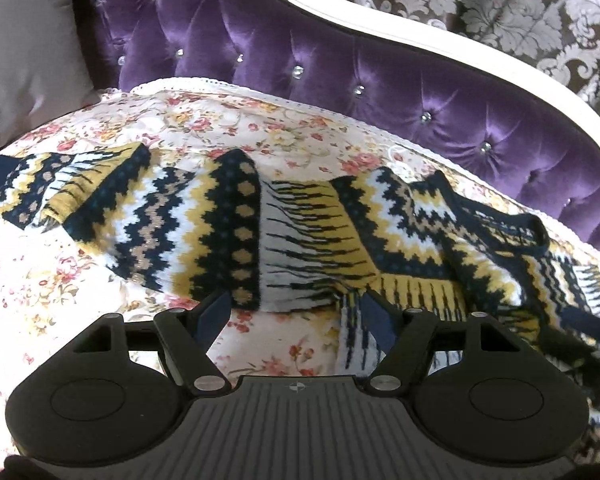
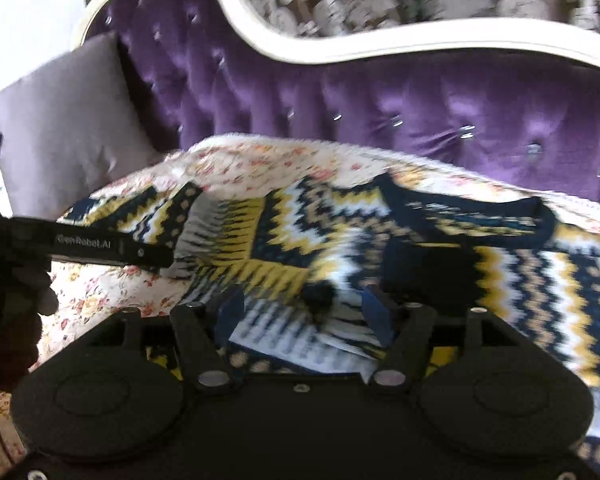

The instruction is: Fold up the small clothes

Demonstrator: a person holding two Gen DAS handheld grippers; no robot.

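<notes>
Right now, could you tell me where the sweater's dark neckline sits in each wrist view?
Left wrist: the neckline is at the right, near the cover's edge.
Right wrist: the neckline is right of centre, above the open right gripper.
Shared landmark: the purple tufted sofa back behind the sweater.

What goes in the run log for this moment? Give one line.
step: fold | sweater: partly folded on floral cover | left gripper: open | right gripper: open
</notes>
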